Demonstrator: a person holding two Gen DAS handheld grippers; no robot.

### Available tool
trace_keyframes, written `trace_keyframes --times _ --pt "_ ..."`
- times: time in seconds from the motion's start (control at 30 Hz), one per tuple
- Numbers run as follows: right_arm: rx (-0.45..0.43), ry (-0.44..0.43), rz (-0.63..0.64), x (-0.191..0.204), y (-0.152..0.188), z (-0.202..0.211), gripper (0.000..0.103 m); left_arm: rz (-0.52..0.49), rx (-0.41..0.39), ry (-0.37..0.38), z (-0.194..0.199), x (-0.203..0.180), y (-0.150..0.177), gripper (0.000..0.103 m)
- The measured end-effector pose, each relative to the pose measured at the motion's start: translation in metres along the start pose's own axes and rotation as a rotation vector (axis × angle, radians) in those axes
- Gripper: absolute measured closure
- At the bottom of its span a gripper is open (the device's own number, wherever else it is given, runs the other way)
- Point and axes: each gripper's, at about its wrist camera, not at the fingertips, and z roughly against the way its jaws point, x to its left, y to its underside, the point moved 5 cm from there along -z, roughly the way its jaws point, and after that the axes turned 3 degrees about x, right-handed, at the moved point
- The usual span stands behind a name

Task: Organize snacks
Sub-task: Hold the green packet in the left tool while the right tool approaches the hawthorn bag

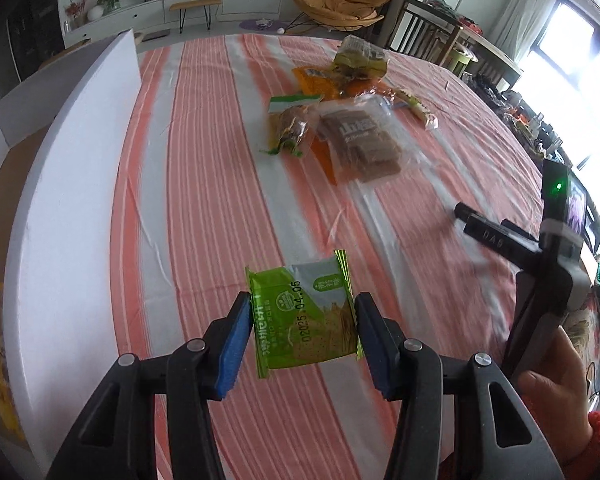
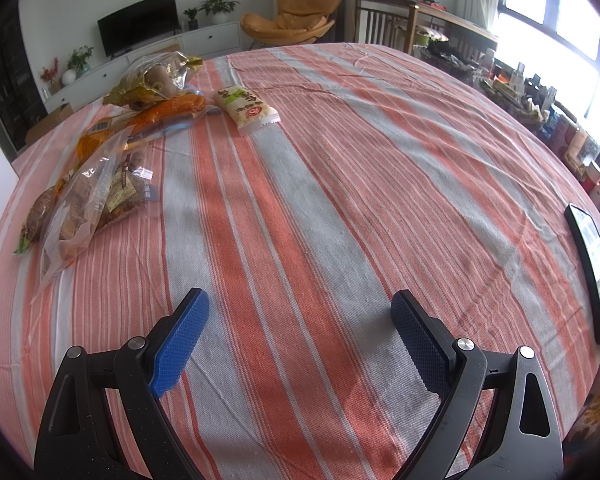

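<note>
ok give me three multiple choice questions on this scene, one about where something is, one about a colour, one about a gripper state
1. Where does the white foam board stand in the left wrist view?
A. left of the striped cloth
B. on top of the snack pile
C. under the phone

2. What colour is the cracker packet between the left gripper's pads?
A. red
B. green
C. black

3. How is the right gripper?
A. shut on a snack bag
B. shut on the phone
C. open, holding nothing

Answers:
1. A, the board rises along the left edge of the striped cloth.
2. B, the wrapper is bright green with a grey-white patch.
3. C, its blue pads stand wide apart with only bare cloth between them.
</note>
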Motion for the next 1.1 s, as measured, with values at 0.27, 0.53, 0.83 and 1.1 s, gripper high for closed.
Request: trace_keyframes --times 0.27,0.53,0.83,1.1 --pt "0.0 0.001 0.0 0.001 0.0 -0.001 0.008 0.005 -0.009 0.043 0.008 0.008 0.012 0.052" --pt "0.021 0.005 0.041 0.003 -0.007 0.001 0.011 0.002 -0.042 0.083 0.035 0.011 0.02 0.052" --pt "-0.062 -0.202 0.322 0.118 -0.04 0.059 0.009 -0.007 -0.076 0.107 0.053 0.011 0.015 0.052" --pt "0.072 -0.075 0.466 0.179 -0.027 0.005 0.009 0.005 -0.085 0.095 0.067 0.022 0.023 0.052"
